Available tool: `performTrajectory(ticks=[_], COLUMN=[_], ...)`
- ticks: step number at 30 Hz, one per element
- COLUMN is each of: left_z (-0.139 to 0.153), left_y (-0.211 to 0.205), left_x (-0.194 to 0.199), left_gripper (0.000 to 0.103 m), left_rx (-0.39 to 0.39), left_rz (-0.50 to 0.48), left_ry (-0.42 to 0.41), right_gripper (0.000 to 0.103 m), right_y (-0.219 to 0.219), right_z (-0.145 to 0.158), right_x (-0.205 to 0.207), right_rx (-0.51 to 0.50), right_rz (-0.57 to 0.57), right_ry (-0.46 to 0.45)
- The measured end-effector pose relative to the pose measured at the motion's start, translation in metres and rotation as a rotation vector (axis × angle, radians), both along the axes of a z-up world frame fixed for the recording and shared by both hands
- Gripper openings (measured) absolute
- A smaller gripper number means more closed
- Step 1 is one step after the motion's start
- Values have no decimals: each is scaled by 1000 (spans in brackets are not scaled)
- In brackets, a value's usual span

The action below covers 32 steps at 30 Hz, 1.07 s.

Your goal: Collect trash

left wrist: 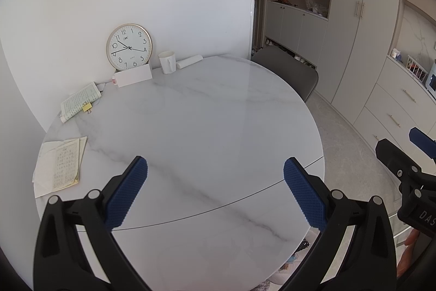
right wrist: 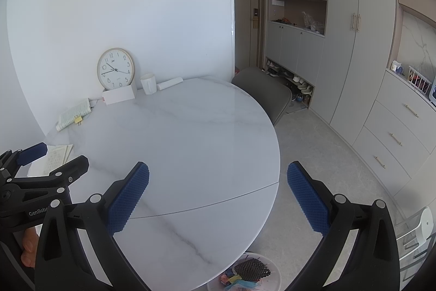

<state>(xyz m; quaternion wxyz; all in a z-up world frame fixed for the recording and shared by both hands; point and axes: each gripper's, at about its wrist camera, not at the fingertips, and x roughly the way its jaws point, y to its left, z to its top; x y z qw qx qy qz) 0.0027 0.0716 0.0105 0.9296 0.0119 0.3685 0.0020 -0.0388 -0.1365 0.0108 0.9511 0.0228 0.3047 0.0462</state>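
While both spread wide: left hand-held gripper [left wrist: 215, 190] "DAS", right hand-held gripper [right wrist: 218, 192] "GenRobo".

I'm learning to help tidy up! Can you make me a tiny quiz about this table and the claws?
1. True or false: the left claw is holding a piece of trash.
2. What leans on the wall behind the white box? A) a mirror B) a clock C) a plate
3. Fill in: under the near edge of the table sits a bin with colourful ____ inside.

Key
1. False; both the left claw and the right claw are open with nothing between their blue pads.
2. B, the clock.
3. Trash, including scraps and a black net.
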Motion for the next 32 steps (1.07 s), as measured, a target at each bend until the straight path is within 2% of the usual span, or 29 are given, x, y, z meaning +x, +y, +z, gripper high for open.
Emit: performTrajectory(ticks=[23, 32], left_z=[-5, -8], left_y=[0, 1], left_x=[0, 6], left_gripper=[96, 96], left_rx=[-1, -13], left_rz=[2, -7], left_ry=[1, 30], right_gripper=[101, 101], right_y=[-1, -1], right_z=[-3, -5], right_x=[-2, -2], right_rx=[-3, -1], right_rz=[4, 5], right_ry=[5, 8])
